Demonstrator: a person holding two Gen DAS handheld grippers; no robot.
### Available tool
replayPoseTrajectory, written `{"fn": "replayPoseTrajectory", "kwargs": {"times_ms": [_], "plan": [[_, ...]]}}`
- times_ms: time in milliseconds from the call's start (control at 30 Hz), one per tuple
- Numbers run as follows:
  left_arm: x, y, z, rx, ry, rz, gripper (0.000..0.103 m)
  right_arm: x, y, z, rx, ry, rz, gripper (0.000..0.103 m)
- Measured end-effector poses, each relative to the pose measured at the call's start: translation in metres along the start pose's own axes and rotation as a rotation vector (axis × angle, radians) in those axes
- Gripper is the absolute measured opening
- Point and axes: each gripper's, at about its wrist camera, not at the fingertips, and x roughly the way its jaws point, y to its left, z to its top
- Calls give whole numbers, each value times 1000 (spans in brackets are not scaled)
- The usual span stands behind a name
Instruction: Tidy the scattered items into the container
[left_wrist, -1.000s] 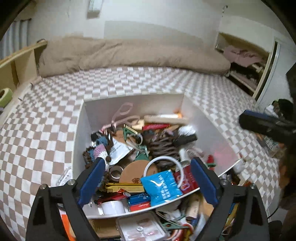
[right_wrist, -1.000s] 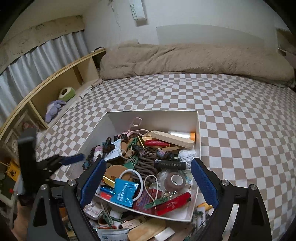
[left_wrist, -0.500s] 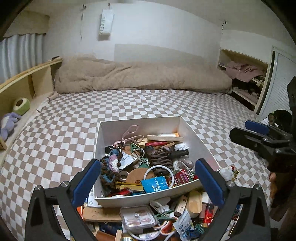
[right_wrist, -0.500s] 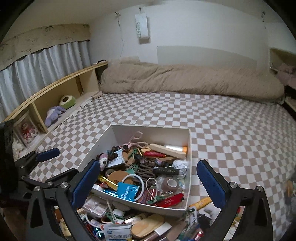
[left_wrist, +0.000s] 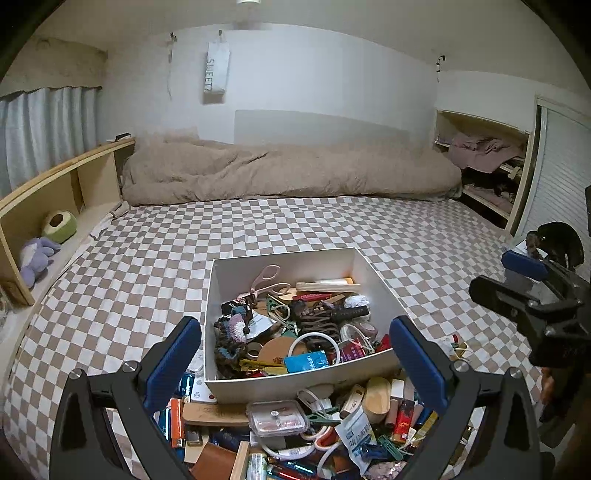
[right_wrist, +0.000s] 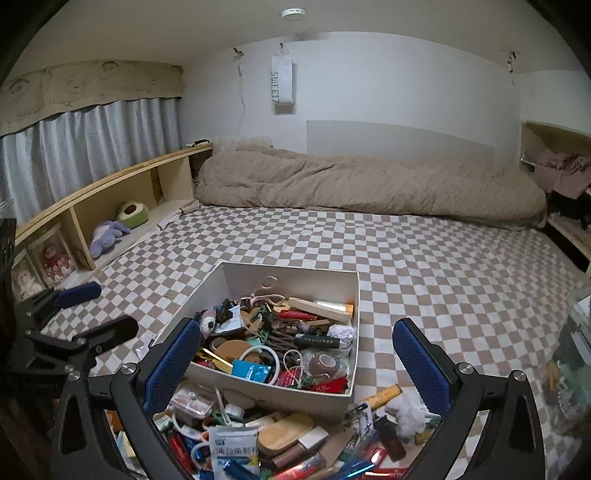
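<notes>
Overhead, both claws (left_wrist: 295, 354) (right_wrist: 297, 356) agape, empty.

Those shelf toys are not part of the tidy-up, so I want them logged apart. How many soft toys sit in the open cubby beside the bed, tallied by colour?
Purple plush toy: 1
Green round plush: 1
Total: 2
</notes>
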Motion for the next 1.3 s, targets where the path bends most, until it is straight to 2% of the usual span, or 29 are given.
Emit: {"fn": "replayPoseTrajectory", "kwargs": {"times_ms": [600,833,1033,1300], "plan": [[-35,-1,-6,11,-31,20,103,-30,15,-16,-36,-20,-32,103],[-45,7,-12,1,-59,28,103,-47,12,-19,-24,-68,-45,103],[-52,27,-20,-11,-73,78,103,-54,1,-27,-11,-79,-63,103],[-57,67,-43,-79,-94,174,103,-53,-31,-51,36,-74,-76,103]]}}
